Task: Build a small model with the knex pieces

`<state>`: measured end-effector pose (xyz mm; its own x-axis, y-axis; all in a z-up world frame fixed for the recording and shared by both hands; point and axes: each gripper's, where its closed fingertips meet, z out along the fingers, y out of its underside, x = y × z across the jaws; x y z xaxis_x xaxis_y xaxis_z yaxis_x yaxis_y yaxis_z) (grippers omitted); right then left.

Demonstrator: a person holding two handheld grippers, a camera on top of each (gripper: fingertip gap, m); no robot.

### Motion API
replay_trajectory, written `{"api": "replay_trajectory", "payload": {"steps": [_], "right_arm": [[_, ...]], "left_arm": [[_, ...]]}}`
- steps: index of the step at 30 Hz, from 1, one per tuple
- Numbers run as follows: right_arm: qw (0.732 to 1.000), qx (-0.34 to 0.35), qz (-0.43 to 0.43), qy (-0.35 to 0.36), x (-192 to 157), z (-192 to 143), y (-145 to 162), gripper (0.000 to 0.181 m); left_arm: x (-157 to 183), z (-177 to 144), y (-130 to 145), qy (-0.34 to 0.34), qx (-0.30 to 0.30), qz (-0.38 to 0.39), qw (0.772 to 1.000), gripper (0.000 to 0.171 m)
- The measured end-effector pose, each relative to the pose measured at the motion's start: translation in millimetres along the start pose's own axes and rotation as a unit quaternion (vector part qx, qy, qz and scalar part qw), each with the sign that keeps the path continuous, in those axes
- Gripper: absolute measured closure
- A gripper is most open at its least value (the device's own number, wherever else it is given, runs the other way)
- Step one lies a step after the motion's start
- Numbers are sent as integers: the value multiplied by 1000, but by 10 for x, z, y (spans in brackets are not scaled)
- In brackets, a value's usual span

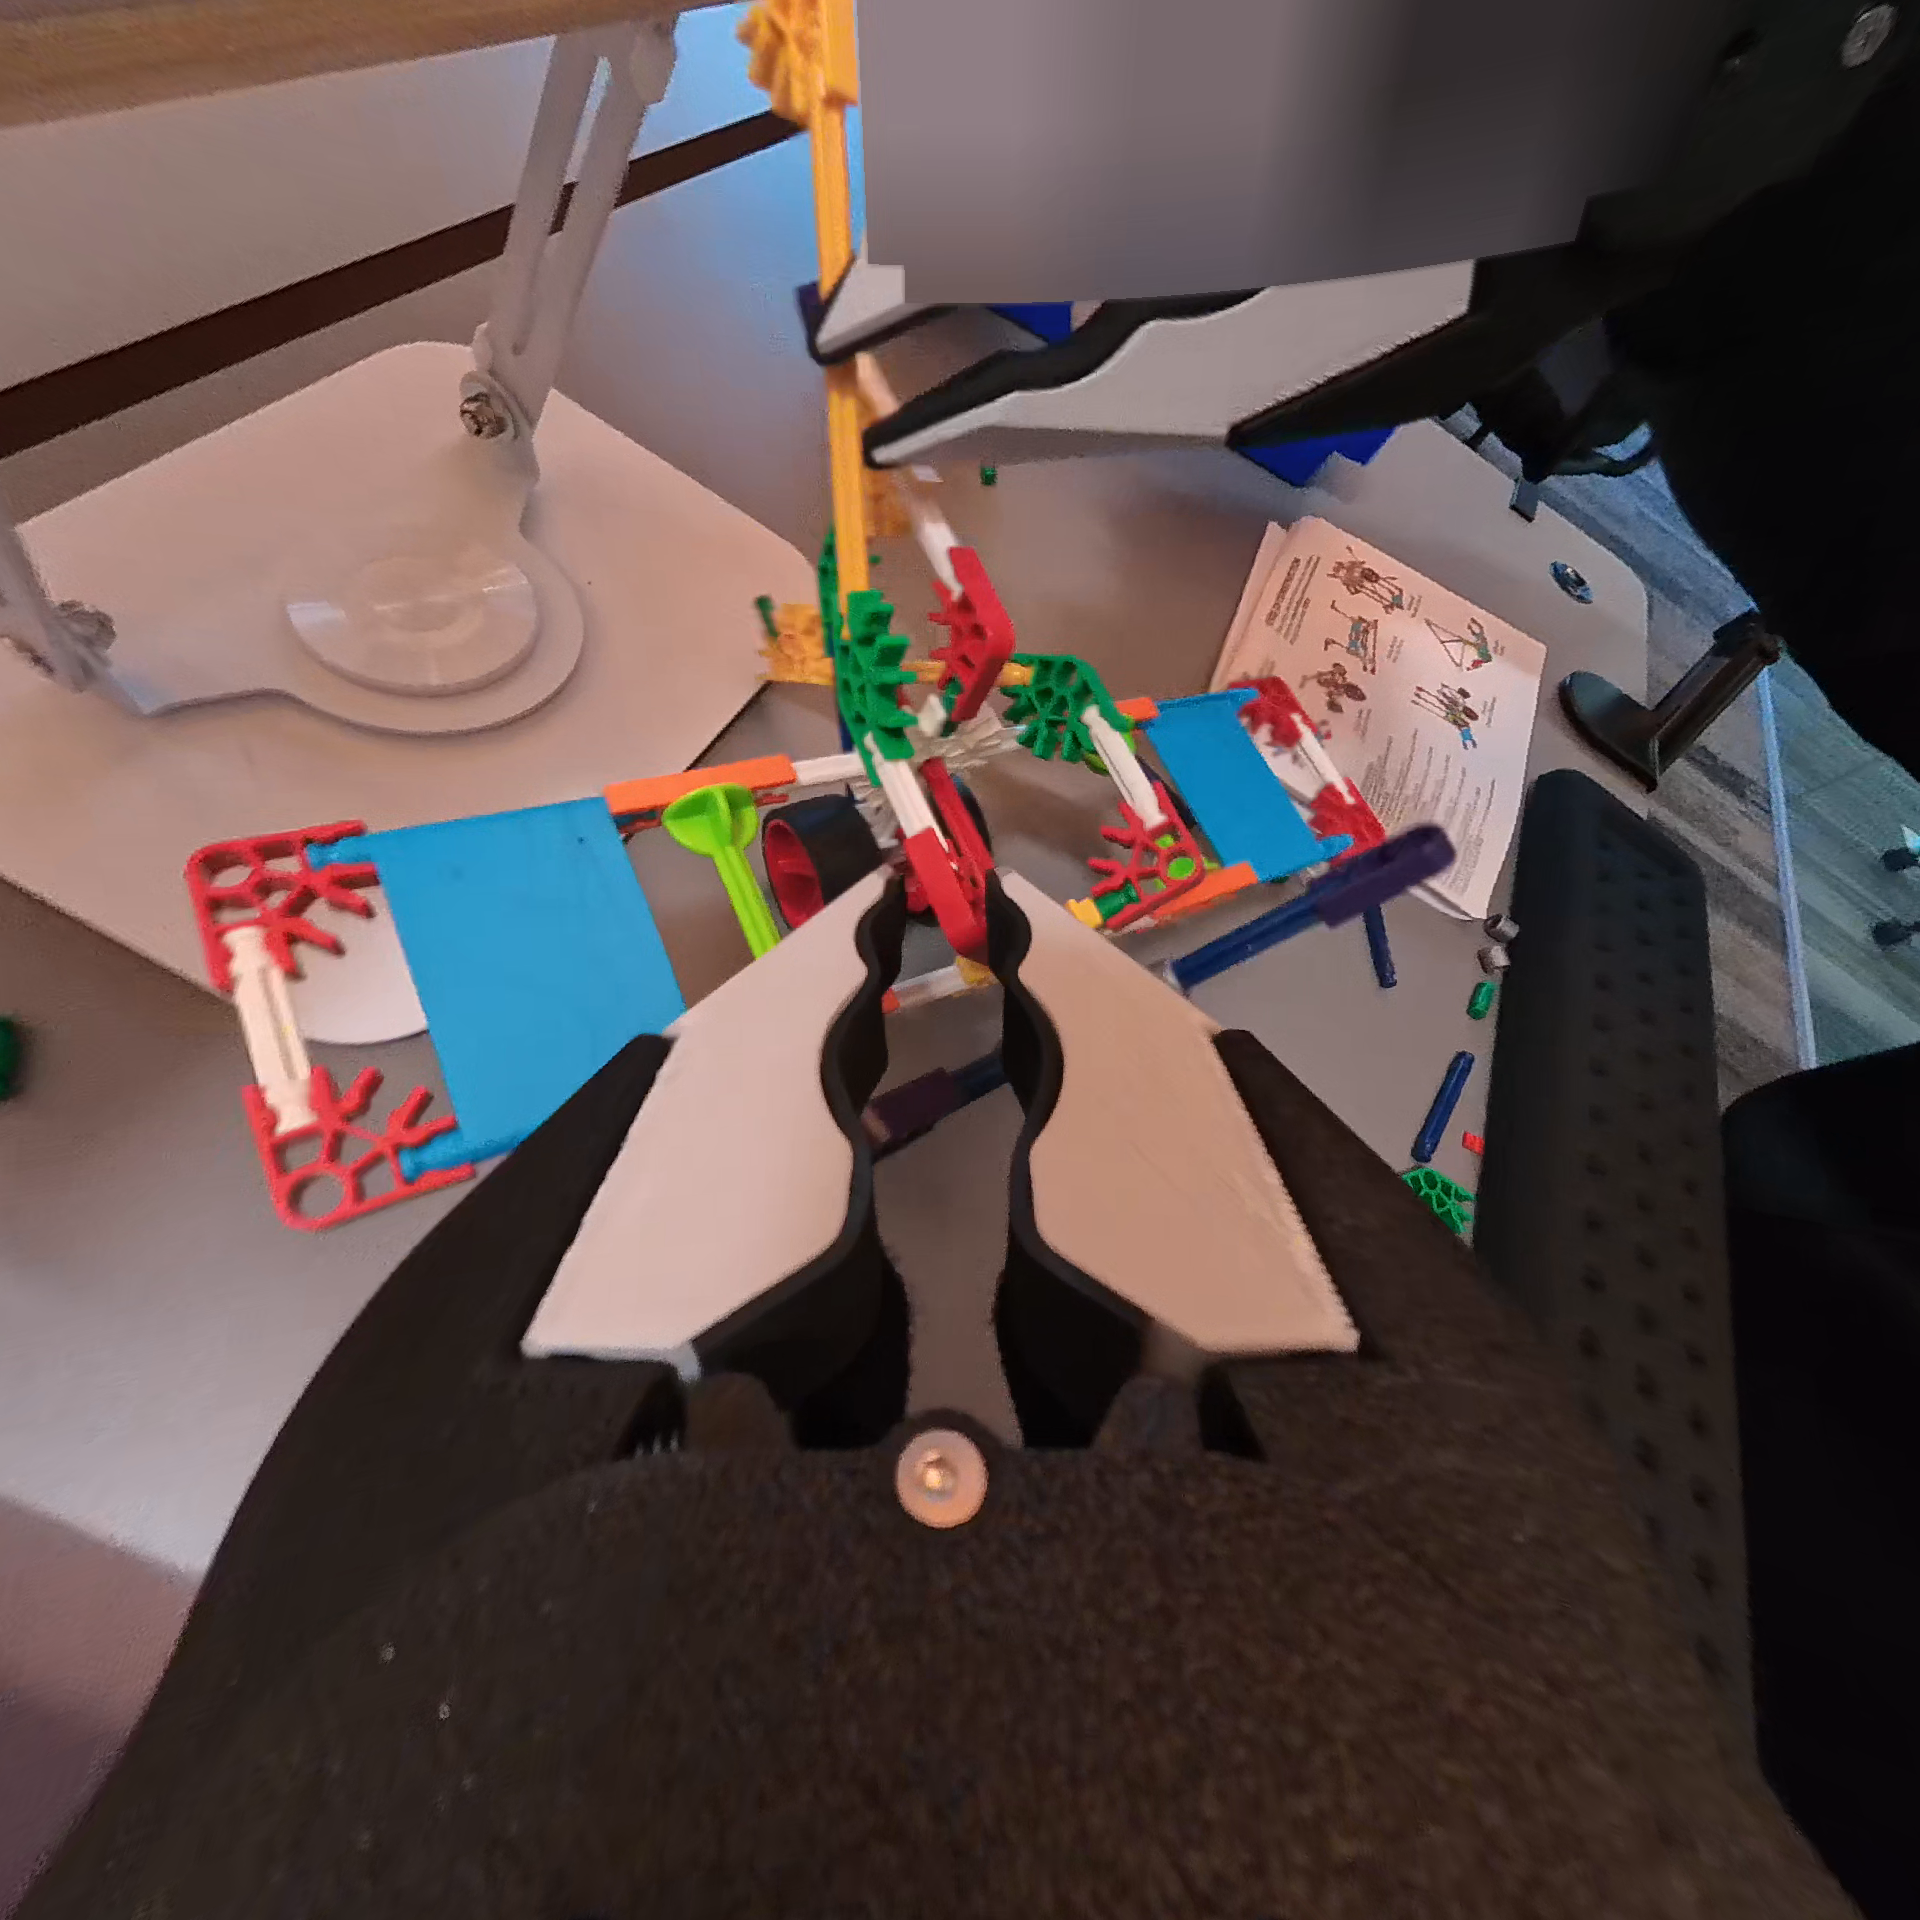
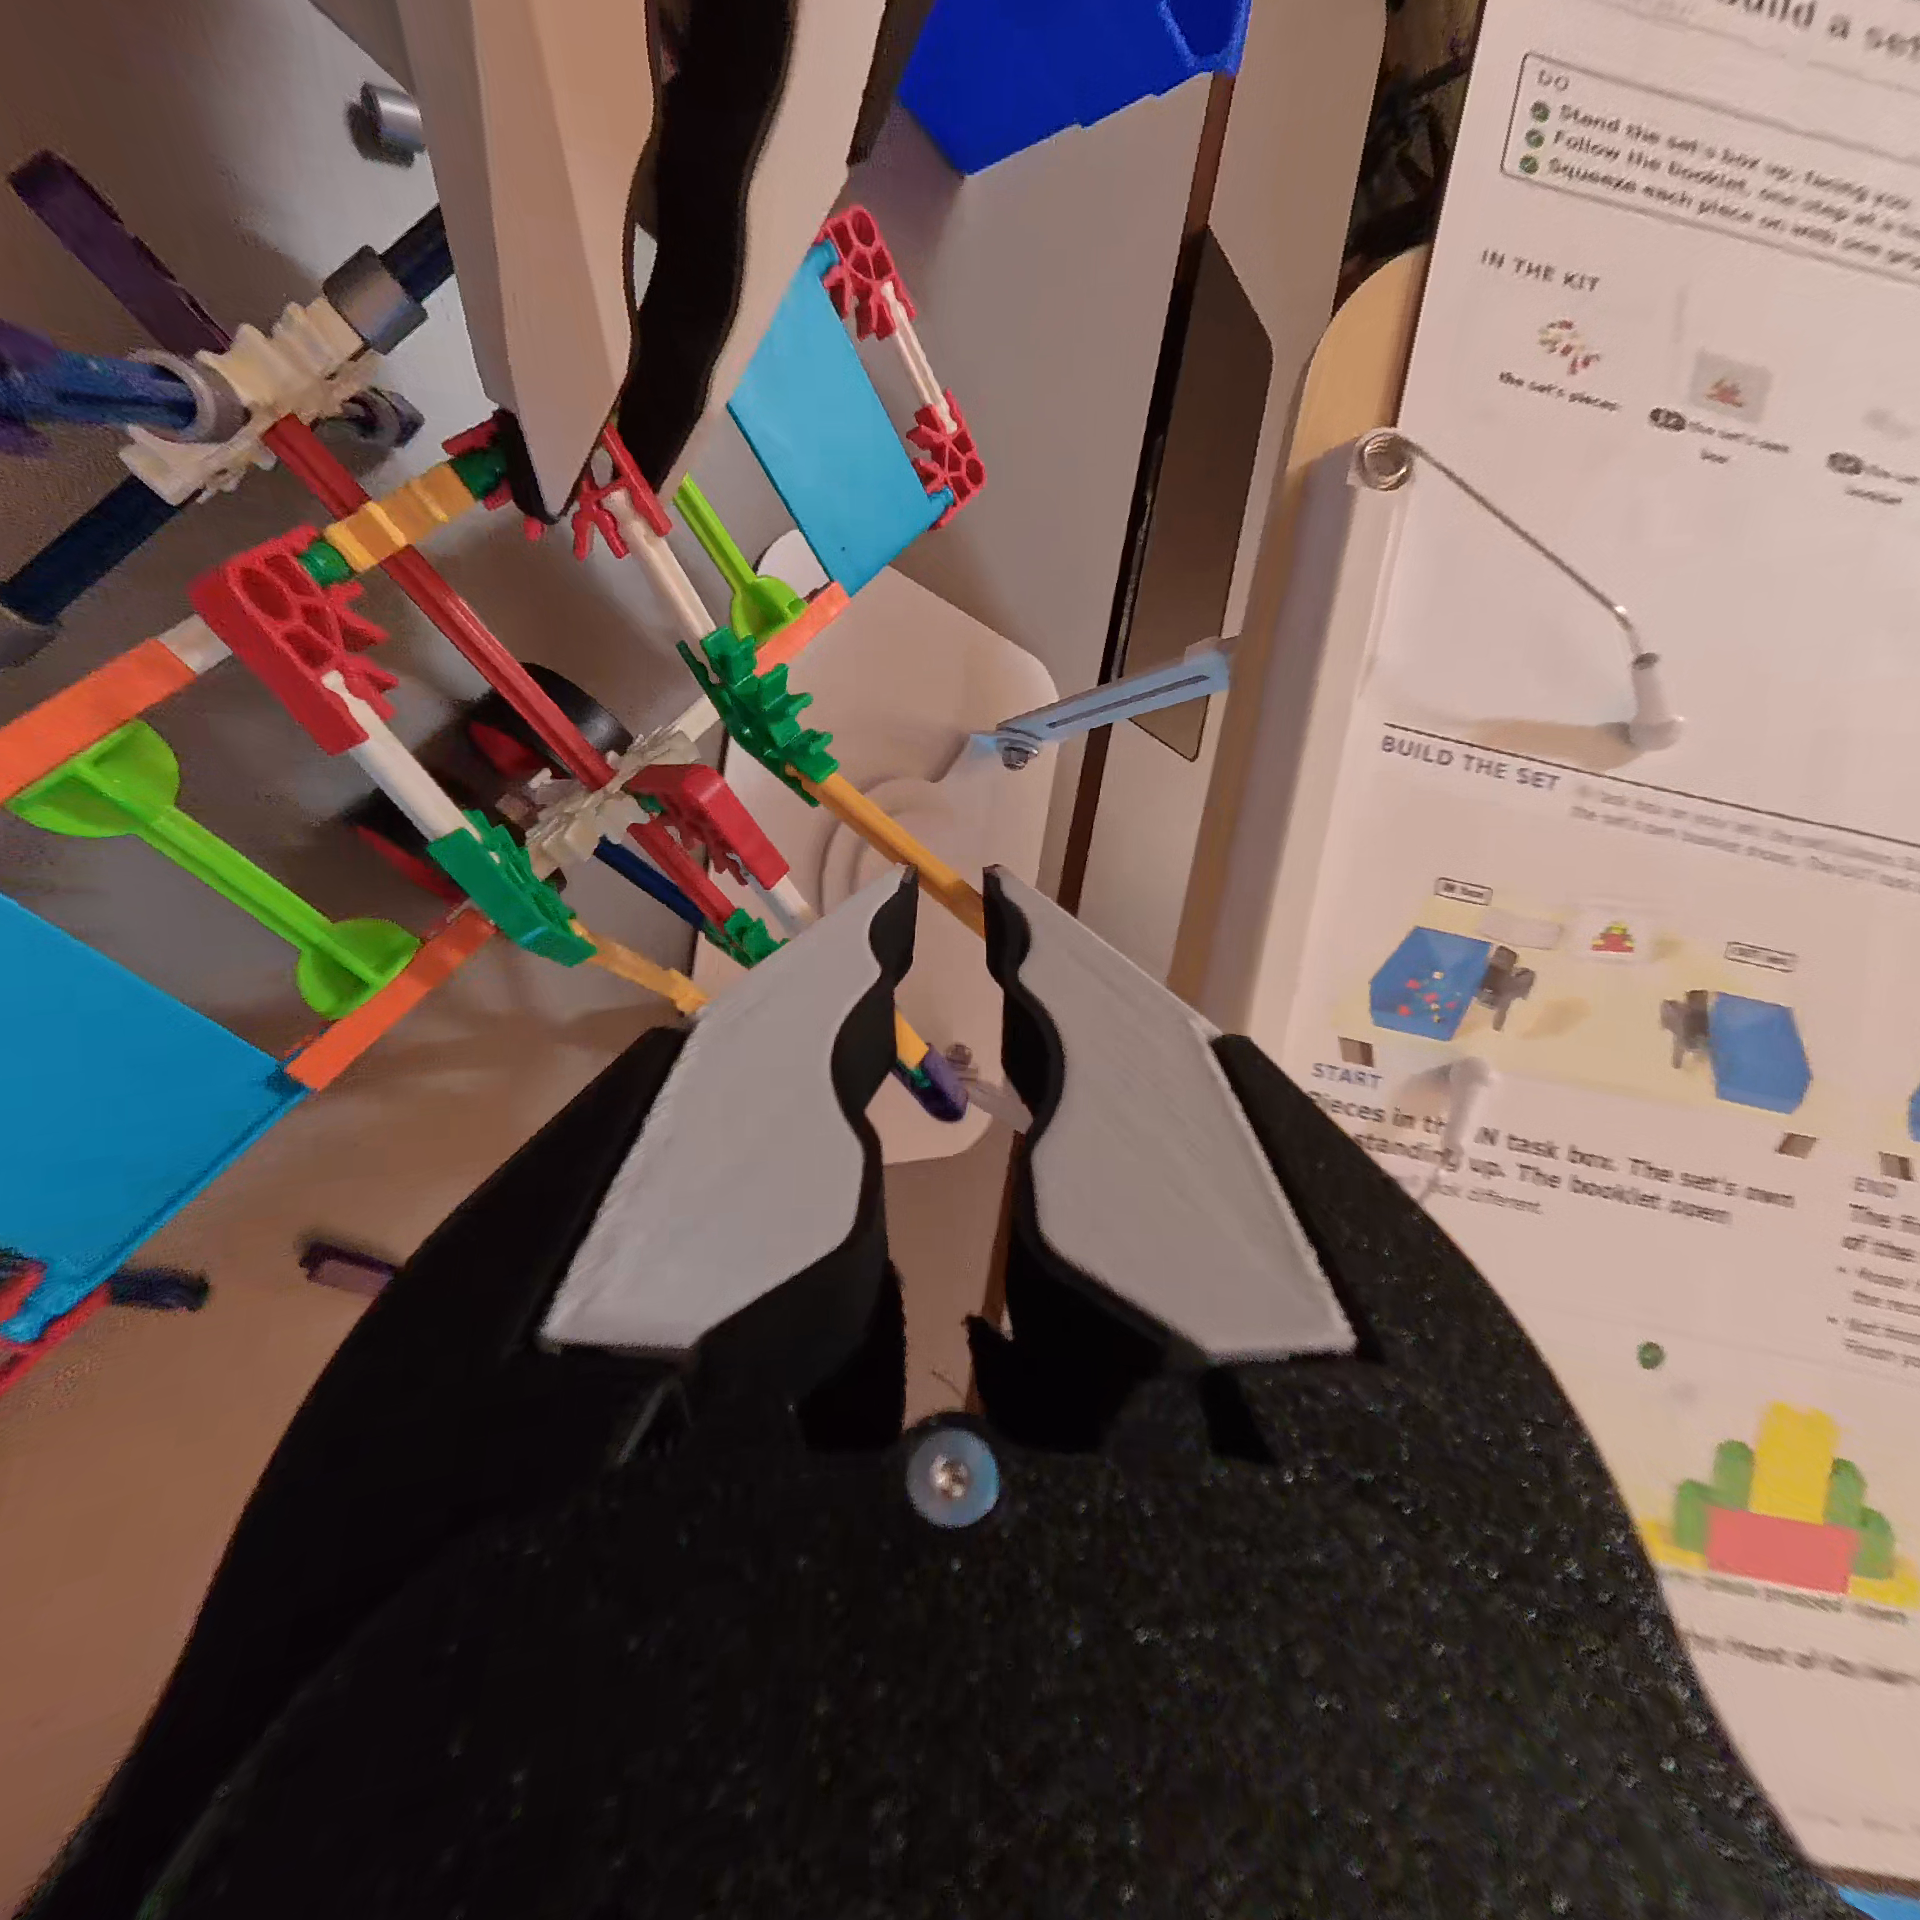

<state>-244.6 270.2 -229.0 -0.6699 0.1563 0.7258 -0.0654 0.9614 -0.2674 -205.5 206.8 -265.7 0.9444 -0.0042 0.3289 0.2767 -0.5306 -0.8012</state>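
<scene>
A rod-and-connector toy model [image 1: 914,727] with blue panels [image 1: 520,956], a lime piece and a black wheel [image 1: 821,852] rests on the grey table. My left gripper [image 1: 940,894] is shut on a red connector [image 1: 951,914] at the model's near middle. It also shows at the top of the right wrist view [image 2: 582,483]. My right gripper [image 2: 948,883] is closed around a long yellow rod [image 2: 873,821] that sticks out of the model. In the left wrist view, the right gripper [image 1: 847,395] holds that yellow rod [image 1: 836,208] above the model.
A white stand base [image 1: 416,623] lies left of the model. A printed booklet [image 1: 1382,707] and loose blue rods [image 1: 1444,1101] lie to the right, by a black perforated armrest [image 1: 1600,1039]. A blue bin [image 2: 1039,83] and an upright instruction sheet [image 2: 1662,727] stand behind. There is about 9 centimeters between the tips of the two grippers.
</scene>
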Motion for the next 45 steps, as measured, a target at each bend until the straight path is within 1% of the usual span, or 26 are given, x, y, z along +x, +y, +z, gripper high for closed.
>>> {"api": "replay_trajectory", "payload": {"steps": [6,9,13,17,20,29,32,33,34,37,39,40,45], "right_arm": [[998,16,51,-26,-81,130,38,169],[996,15,72,-44,-86,123,35,171],[995,27,87,-42,-9,69,10,171],[996,11,77,-32,30,62,81,170],[994,6,104,-43,11,102,130,169],[981,37,182,-58,-10,211,169,169],[976,54,198,-64,17,150,136,169],[977,58,197,-59,50,104,128,165],[978,56,193,-50,89,59,144,160],[980,53,193,-25,227,-90,237,161],[982,31,186,-8,293,-141,369,161],[984,20,178,-1,307,-147,425,161],[985,-12,169,-15,208,-38,540,165]], "left_arm": [[-2,-36,33,5,-7,-12,1000,158],[-12,-35,44,-3,-13,-3,1000,159],[-54,-30,72,-15,-20,0,1000,161],[-58,-28,41,-27,-19,9,999,161],[-57,-16,36,-30,-19,10,999,161],[-68,-24,14,-50,-20,26,998,159],[-73,-9,34,-53,-25,26,998,160],[-79,-3,45,-55,-28,27,998,161],[-82,2,51,-55,-29,27,998,161],[-86,-4,48,-55,-29,25,998,161],[-81,0,45,-52,-27,24,998,161],[-82,2,42,-52,-27,23,998,161],[-65,1,20,-47,-20,24,998,160]]}}
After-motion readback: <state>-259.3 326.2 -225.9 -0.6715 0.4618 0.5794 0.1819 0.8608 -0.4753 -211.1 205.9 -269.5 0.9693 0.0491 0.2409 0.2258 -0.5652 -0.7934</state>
